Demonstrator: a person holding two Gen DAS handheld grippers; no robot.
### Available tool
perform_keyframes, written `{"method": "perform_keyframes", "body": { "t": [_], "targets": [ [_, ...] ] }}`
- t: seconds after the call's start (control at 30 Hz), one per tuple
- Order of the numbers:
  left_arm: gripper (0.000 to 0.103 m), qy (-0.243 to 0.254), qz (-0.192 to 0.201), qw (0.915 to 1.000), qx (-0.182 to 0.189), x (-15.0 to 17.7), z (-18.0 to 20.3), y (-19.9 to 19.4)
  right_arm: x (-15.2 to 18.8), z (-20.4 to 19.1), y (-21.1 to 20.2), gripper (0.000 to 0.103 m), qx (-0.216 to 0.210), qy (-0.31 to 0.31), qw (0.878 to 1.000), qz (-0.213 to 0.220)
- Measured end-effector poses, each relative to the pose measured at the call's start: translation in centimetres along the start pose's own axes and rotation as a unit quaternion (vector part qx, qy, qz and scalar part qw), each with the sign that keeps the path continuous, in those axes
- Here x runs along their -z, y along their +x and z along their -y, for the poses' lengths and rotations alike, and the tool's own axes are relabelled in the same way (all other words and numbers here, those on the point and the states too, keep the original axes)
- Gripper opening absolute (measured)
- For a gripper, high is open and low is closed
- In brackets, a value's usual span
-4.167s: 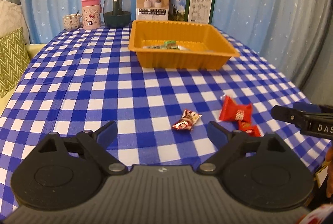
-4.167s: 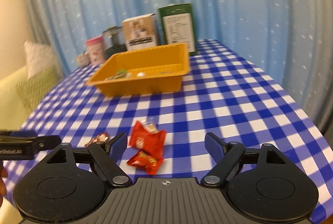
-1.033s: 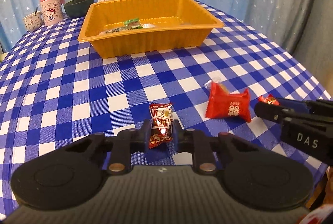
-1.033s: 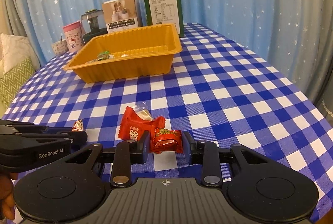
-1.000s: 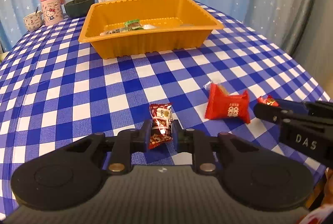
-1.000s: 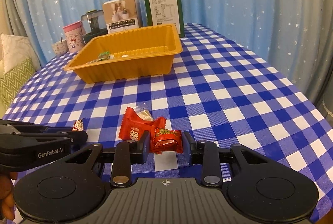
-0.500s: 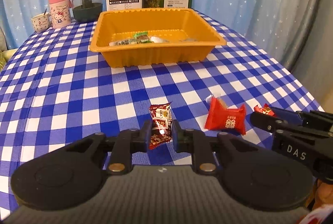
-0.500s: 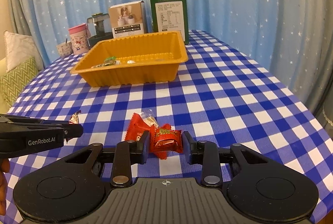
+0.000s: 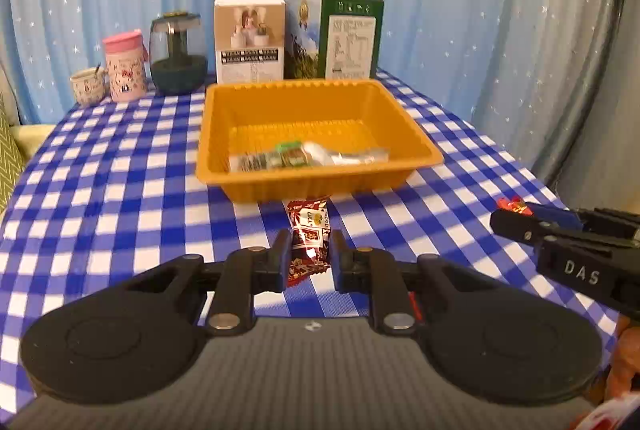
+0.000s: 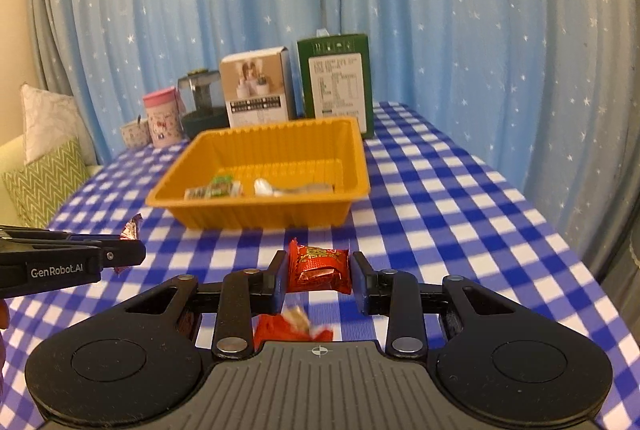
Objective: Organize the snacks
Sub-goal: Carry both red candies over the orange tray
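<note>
Red snack packet (image 10: 319, 269) pinched between right gripper (image 10: 319, 272) fingers (image 10: 276, 280)

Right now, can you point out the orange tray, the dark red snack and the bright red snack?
orange tray (image 9: 320, 186): left wrist view, front wall.
dark red snack (image 9: 309, 236): left wrist view, wrapper's middle, between the fingers.
bright red snack (image 10: 319, 268): right wrist view, wrapper's middle.
</note>
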State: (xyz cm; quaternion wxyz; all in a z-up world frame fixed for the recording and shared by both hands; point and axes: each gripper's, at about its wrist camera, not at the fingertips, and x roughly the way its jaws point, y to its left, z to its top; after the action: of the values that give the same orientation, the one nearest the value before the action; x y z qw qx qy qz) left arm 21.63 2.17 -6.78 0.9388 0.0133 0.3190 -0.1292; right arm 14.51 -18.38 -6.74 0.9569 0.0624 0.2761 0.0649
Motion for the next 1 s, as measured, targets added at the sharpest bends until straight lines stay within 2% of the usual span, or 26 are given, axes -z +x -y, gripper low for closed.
{"method": "perform_keyframes", "body": {
  "t": [0.5,0.83,1.0],
  "targets": [
    [0.018,-0.009,0.019,0.9998,0.004,-5.6,-2.2,3.2,-6.9,-0.2,3.8,0.033,-0.022,-0.014,0.999,0.031],
    [0.018,-0.034,0.023,0.9991,0.008,-8.0,-3.7,6.0,-9.6,0.3,8.3,0.033,-0.024,0.018,0.999,0.033],
    [0.018,-0.042,0.024,0.9988,0.006,-8.9,-4.5,7.5,-10.4,-0.1,10.6,0.033,-0.022,0.015,0.999,0.031]
  ]
}}
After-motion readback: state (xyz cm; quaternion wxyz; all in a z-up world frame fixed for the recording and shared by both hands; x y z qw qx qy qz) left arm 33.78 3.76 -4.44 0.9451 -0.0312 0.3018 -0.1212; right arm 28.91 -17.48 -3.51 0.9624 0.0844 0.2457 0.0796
